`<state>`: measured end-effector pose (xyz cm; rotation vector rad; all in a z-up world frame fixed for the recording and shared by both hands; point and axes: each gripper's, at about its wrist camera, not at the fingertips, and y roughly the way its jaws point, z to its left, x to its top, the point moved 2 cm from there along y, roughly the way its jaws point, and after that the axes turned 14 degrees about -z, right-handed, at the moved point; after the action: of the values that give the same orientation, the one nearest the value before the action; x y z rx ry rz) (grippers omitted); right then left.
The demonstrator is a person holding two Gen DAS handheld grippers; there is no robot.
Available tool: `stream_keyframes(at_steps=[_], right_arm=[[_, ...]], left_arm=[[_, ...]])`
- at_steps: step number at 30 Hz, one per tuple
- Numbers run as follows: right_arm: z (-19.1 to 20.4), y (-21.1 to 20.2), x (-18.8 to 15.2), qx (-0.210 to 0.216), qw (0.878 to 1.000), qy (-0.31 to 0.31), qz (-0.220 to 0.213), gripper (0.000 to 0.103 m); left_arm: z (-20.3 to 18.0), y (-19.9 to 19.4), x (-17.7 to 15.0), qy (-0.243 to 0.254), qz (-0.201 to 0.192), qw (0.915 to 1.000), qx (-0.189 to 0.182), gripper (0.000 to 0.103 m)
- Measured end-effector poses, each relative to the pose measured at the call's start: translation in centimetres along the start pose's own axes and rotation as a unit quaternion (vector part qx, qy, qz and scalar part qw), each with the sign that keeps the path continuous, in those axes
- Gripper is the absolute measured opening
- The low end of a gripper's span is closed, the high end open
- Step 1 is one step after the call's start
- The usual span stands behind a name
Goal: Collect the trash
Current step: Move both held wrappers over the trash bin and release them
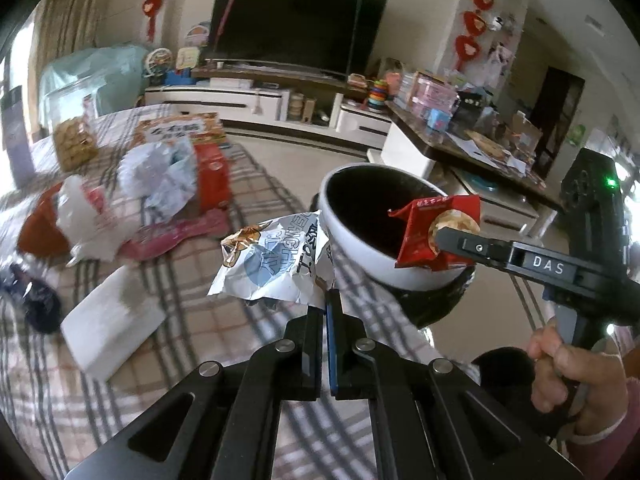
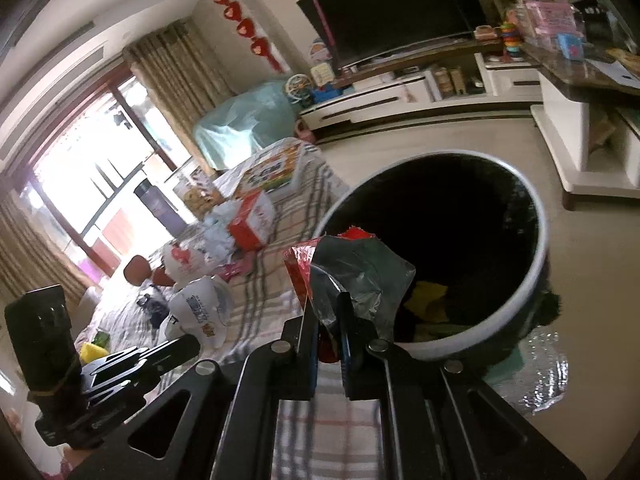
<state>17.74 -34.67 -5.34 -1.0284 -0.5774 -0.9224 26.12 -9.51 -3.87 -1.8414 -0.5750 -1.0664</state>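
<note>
My left gripper (image 1: 325,300) is shut on the edge of a crumpled white and blue snack wrapper (image 1: 272,264), held above the plaid table just left of the bin. The bin (image 1: 360,264) is round, with a white wall and a black liner. My right gripper (image 1: 440,236) comes in from the right, shut on a red snack wrapper (image 1: 436,232) over the bin's mouth. In the right wrist view the right gripper (image 2: 328,304) pinches that red, silver-lined wrapper (image 2: 356,276) at the bin's near rim (image 2: 538,240). The left gripper (image 2: 176,350) holds its white wrapper (image 2: 200,312) at lower left.
More litter lies on the plaid tablecloth (image 1: 192,320): a crumpled white bag (image 1: 160,176), a red box (image 1: 212,180), a pink wrapper (image 1: 176,236), a white tissue pack (image 1: 108,316) and a cookie bag (image 1: 74,144). A cluttered coffee table (image 1: 460,148) stands beyond the bin.
</note>
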Motion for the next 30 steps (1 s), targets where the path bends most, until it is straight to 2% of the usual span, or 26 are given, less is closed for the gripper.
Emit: stream_keyframes(at_steps=[17, 30], right_arm=[[-3.9, -0.2, 1.8, -0.032, 0.999, 0.006, -0.004, 0.008], [-5.7, 1.2, 2.9, -0.045, 0.999, 0.008, 0.012, 0.009]], left_arm=[[-3.6, 6.1, 1.8, 0.03, 0.015, 0.999, -0.029, 0.0], [-5.5, 9.8, 2.9, 0.05, 0.025, 0.9978, -0.036, 0.0]])
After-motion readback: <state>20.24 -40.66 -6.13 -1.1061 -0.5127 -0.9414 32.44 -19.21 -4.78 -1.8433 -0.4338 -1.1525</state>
